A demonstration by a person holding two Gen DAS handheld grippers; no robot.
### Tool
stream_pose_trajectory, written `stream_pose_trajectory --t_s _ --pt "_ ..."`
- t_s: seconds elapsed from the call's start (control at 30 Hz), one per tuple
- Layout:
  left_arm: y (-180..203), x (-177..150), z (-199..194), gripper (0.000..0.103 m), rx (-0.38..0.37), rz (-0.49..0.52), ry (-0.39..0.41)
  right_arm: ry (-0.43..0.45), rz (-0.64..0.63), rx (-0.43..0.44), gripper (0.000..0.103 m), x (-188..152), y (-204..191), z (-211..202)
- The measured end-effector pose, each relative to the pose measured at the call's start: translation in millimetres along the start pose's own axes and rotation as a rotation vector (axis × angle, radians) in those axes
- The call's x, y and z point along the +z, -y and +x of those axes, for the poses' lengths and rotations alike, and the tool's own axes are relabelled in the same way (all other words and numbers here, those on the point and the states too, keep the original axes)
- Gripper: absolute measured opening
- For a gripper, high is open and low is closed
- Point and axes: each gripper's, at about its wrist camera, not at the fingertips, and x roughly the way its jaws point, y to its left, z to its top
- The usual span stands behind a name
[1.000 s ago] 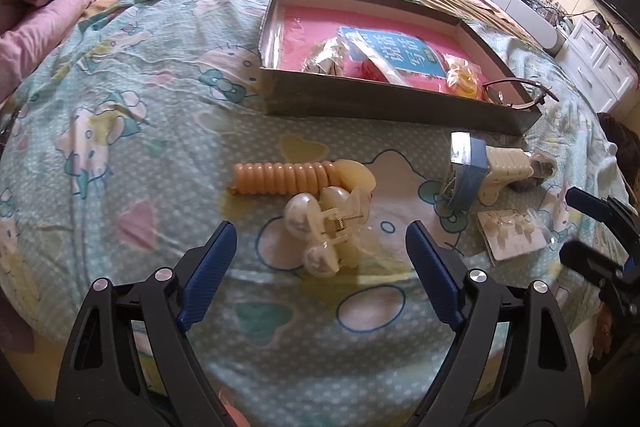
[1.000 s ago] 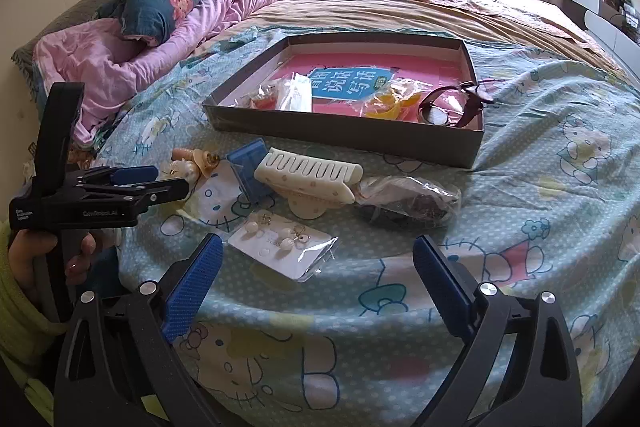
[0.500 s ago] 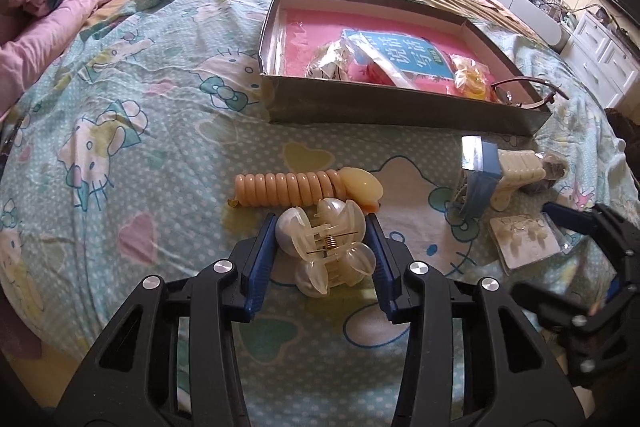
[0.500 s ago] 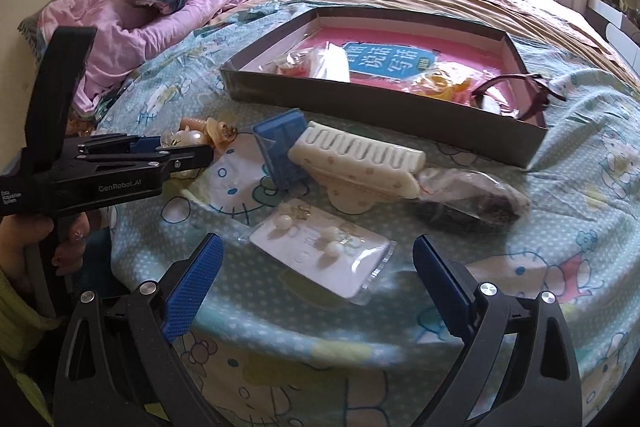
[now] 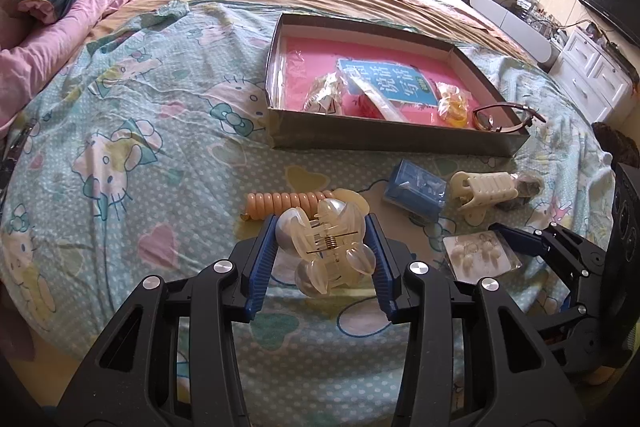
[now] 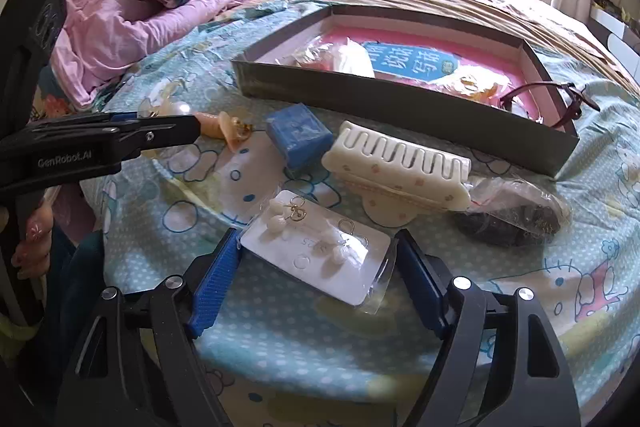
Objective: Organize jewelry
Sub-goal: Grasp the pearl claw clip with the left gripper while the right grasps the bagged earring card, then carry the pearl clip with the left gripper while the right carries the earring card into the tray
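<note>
**Both grippers have closed in on their pieces**

A second ago both grippers stood wide above the bedspread; now the left gripper (image 5: 325,259) is clenched on the pearl claw clip (image 5: 326,251), blue pads pressing its sides, the clip dead centre between the fingers. The right gripper (image 6: 316,283) has dropped over the earring card (image 6: 318,253) and its jaws are closing, the card lying between them, corners near or at the pads. Beyond the card, at one o'clock, lies the cream hair claw (image 6: 400,167); at eleven, the blue box (image 6: 298,137). Farthest, at twelve, the grey tray (image 6: 400,107) holds pink lining.
</note>
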Motion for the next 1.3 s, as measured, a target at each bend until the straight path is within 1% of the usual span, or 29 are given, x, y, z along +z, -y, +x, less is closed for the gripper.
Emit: stream_pose_trajectory --t_s 0.23,0.6,1.03,1.3 --pt "-3.6 3.8 -11.2 0.035 -0.008 -0.014 0.029 0.044 -0.019 0.013 0.076 -0.2 -0.2 -22.1" --pt "-7.6 7.5 -22.9 0.035 -0.016 -0.031 0.062 0.113 0.01 -0.017 0.076 11.8 19.0 -60.4" --pt "-6.7 13.3 -29.2 0.035 -0.026 -0.028 0.081 0.171 0.033 -0.024 0.076 25.8 30.3 -70.6" --pt "-3.4 25.3 -26.9 0.035 -0.035 -0.033 0.086 0.206 0.036 -0.025 0.076 38.3 38.5 -73.4"
